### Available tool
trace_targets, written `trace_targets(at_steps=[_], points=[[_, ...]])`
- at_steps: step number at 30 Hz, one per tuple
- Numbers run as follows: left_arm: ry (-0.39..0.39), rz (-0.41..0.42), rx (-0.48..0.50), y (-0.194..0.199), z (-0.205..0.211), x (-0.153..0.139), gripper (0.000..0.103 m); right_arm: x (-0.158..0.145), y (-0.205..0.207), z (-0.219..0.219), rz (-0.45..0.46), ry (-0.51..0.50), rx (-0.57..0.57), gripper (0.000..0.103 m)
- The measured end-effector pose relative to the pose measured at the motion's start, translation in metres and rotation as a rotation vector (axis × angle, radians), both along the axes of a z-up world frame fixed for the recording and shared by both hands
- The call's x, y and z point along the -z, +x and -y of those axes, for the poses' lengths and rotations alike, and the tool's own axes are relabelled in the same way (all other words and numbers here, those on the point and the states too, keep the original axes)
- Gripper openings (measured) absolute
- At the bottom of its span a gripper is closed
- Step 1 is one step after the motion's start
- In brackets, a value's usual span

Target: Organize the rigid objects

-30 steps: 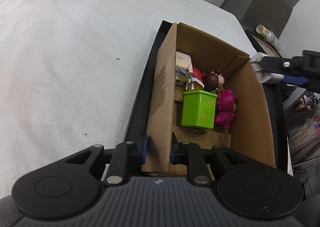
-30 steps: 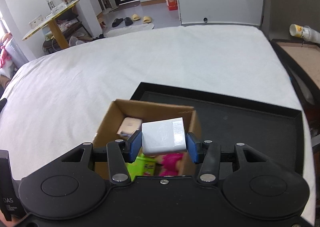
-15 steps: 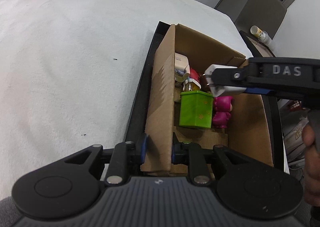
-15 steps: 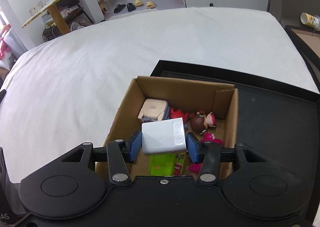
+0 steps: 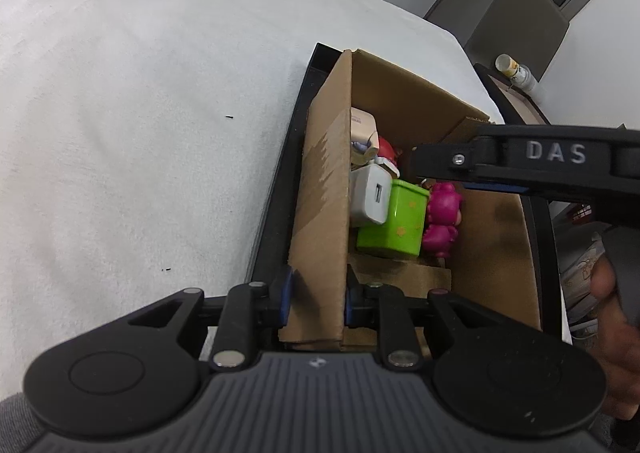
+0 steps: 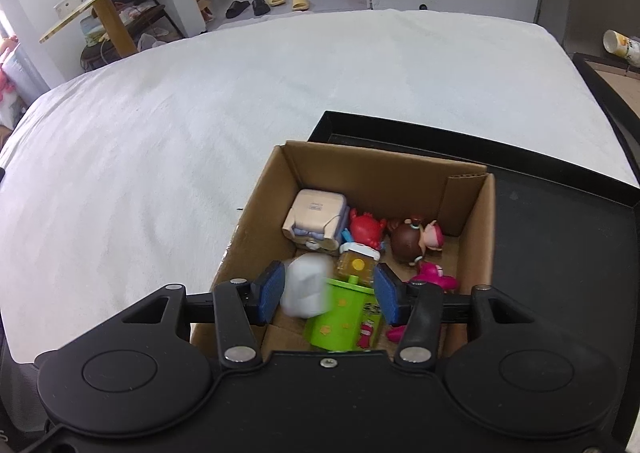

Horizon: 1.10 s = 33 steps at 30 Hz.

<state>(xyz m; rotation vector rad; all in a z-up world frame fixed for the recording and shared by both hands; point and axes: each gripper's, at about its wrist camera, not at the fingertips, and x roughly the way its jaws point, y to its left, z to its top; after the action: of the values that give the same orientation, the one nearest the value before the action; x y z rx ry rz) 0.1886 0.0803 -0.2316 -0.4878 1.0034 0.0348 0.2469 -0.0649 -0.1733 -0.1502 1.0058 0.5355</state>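
Note:
A cardboard box stands on a black tray and holds several toys. My left gripper is shut on the box's near left wall. My right gripper is open above the box. A white charger block, blurred, lies inside against the left wall, leaning on a green box. In the left wrist view the charger rests beside the green box and a pink figure; the right gripper's finger crosses above.
The box also holds a beige case, a red crab toy and a brown-haired doll. White cloth covers the table. A second tray and a cup sit at the far right.
My right gripper moved over the box, opened and let go of the white charger, which dropped into the box beside the green box. My left gripper kept its hold on the wall.

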Motion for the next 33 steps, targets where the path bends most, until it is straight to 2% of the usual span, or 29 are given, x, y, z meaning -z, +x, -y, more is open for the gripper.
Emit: trace_targets(at_steps=[18, 25, 30, 33], points=[[0.024, -0.024, -0.001, 0.004, 0.005, -0.002, 0.023, -0.022, -0.011, 0.052, 0.009, 0.092, 0.078, 0.049], [0.083, -0.047, -0.004, 0.007, 0.01, -0.015, 0.023, -0.026, -0.018, 0.086, 0.006, 0.138, 0.121, 0.05], [0.053, -0.061, -0.055, 0.005, 0.004, -0.028, 0.023, -0.028, -0.022, 0.111, 0.008, 0.177, 0.157, 0.051], [0.086, -0.053, -0.056, 0.003, 0.007, -0.039, 0.023, -0.028, -0.025, 0.124, 0.006, 0.198, 0.172, 0.053]])
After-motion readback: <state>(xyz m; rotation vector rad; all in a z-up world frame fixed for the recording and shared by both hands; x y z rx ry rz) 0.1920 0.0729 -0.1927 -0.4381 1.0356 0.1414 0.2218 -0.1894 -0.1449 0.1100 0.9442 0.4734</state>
